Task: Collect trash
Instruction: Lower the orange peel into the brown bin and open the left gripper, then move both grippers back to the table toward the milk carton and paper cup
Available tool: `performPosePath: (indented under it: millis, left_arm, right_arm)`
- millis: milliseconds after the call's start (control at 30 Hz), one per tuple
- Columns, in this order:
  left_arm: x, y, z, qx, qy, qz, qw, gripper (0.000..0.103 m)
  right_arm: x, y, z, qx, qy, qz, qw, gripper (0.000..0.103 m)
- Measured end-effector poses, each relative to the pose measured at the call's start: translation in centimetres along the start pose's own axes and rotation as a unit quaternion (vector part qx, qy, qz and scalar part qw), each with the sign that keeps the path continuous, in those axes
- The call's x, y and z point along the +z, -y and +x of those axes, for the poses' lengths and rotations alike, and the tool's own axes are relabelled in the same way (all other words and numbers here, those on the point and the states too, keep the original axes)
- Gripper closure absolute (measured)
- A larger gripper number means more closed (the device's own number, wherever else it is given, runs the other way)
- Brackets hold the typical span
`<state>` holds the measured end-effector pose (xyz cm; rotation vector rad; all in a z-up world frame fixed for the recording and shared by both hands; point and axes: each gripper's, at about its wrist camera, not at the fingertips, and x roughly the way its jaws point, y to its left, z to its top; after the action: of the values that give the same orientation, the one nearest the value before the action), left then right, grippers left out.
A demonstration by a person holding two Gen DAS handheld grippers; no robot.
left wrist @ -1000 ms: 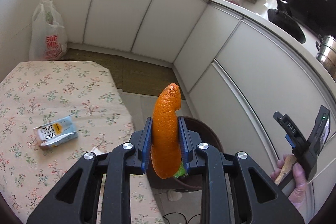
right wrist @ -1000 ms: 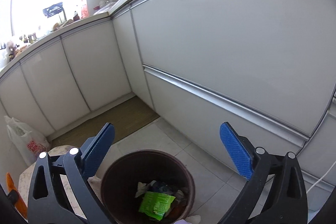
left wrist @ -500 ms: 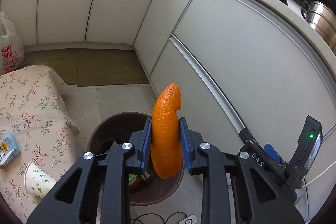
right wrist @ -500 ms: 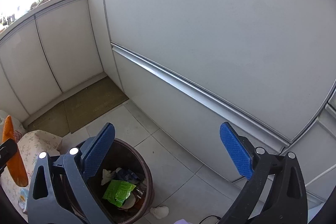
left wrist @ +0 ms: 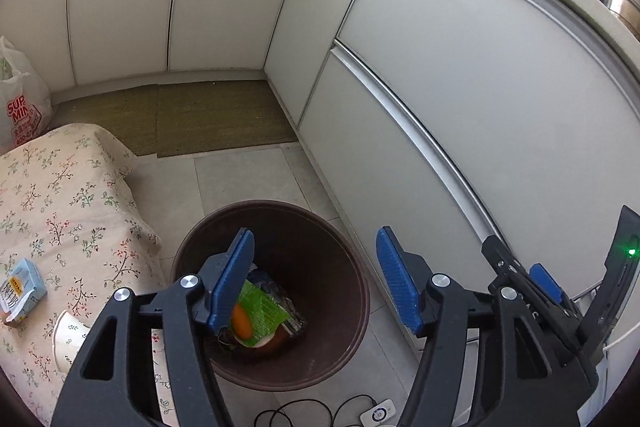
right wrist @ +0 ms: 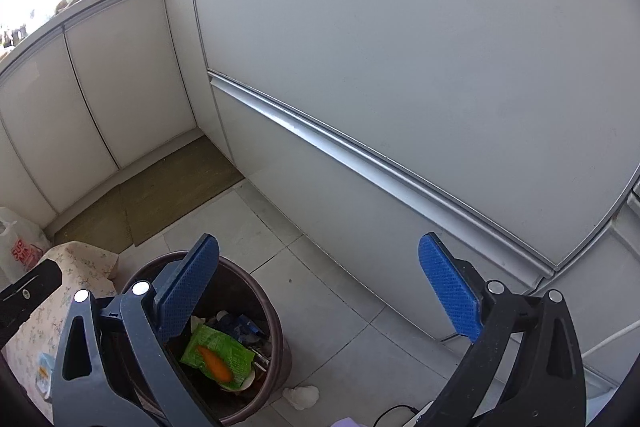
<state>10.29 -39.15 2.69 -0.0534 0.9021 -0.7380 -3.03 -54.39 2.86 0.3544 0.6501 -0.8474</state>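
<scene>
A brown round trash bin (left wrist: 340, 239) stands on the tiled floor. The orange peel (left wrist: 242, 321) lies inside it on a green wrapper (left wrist: 264, 307); the peel also shows in the right wrist view (right wrist: 216, 363) in the bin (right wrist: 276, 331). My left gripper (left wrist: 316, 279) is open and empty above the bin. My right gripper (right wrist: 320, 287) is open and empty, to the right of the bin. A small blue carton (left wrist: 20, 287) and a paper cup (left wrist: 68, 331) lie on the floral-cloth table (left wrist: 60, 207).
White cabinet fronts (left wrist: 440, 87) run along the right and back. A green mat (left wrist: 180, 115) lies on the floor. A white plastic bag (left wrist: 20, 107) stands at the left. A crumpled tissue (right wrist: 300, 395) lies on the floor by the bin. A cable and small device (left wrist: 376, 413) lie near the bin.
My left gripper opened above the bin and let go of the orange peel, which now lies in the bin. The right gripper stayed open and shifted slightly.
</scene>
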Motion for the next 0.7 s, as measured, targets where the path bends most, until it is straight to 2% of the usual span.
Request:
performPosePath:
  millis: [200,267,500,700]
  left_arm:
    - [-0.6,-1.6,0.4,0.026,-0.014,-0.003,0.9996,0.035]
    - [-0.9,-2.4,0.2,0.039,-0.015,-0.01,0.9991,0.03]
    - [-1.6,-6.0,-0.8,0.072,-0.018,-0.036,0.9966,0.03]
    - [-2.6,-9.8,-2.8,0.116,-0.013,-0.059,0.9915,0.03]
  right_arm:
    - [-0.1,-1.2,0.0,0.015,-0.006,-0.012,1.0,0.007]
    - [-0.2,-1.6,-0.2,0.019,-0.006,-0.017,1.0,0.007]
    - [-0.8,-4.4,-0.9,0.048,-0.011,-0.041,0.998,0.007]
    - [-1.9,-8.0,-2.1,0.08,-0.012,-0.078,0.994,0.007]
